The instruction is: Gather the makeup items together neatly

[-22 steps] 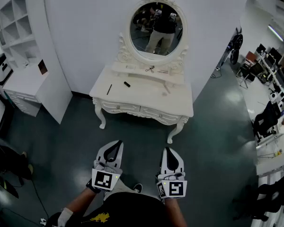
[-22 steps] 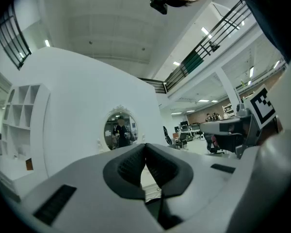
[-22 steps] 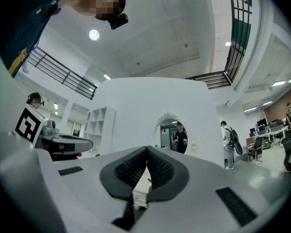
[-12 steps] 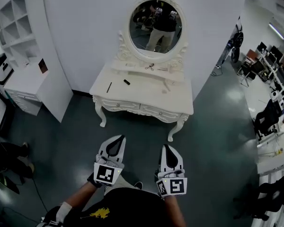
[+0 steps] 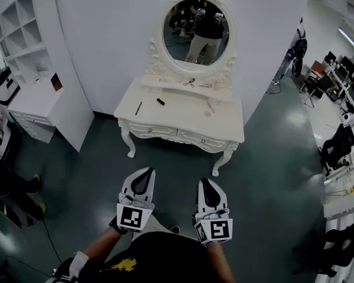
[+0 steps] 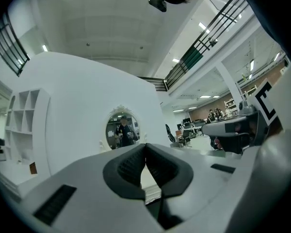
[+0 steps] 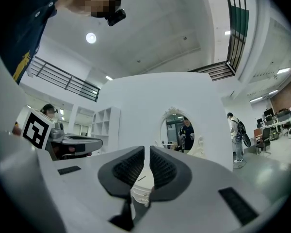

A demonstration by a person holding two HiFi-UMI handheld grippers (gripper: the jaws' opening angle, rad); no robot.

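Head view: both grippers hang over the floor (image 5: 271, 158), well short of the desk (image 5: 177, 121).
Left gripper (image 5: 145, 172): jaws pressed together, empty.
Right gripper (image 5: 205, 181): jaws all but touching, empty.
Makeup items: dark pencil (image 5: 138, 108) near the desk's left edge, small black item (image 5: 160, 102) beside it, pale stick (image 5: 210, 107) toward the right edge.
Back edge: small dark tool (image 5: 189, 83) below the mirror (image 5: 196, 31).

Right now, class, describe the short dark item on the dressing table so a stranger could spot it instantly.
Find the white dressing table under the oval mirror. Left of centre on its top lies a short dark item, stubbier than the thin dark stick to its left.
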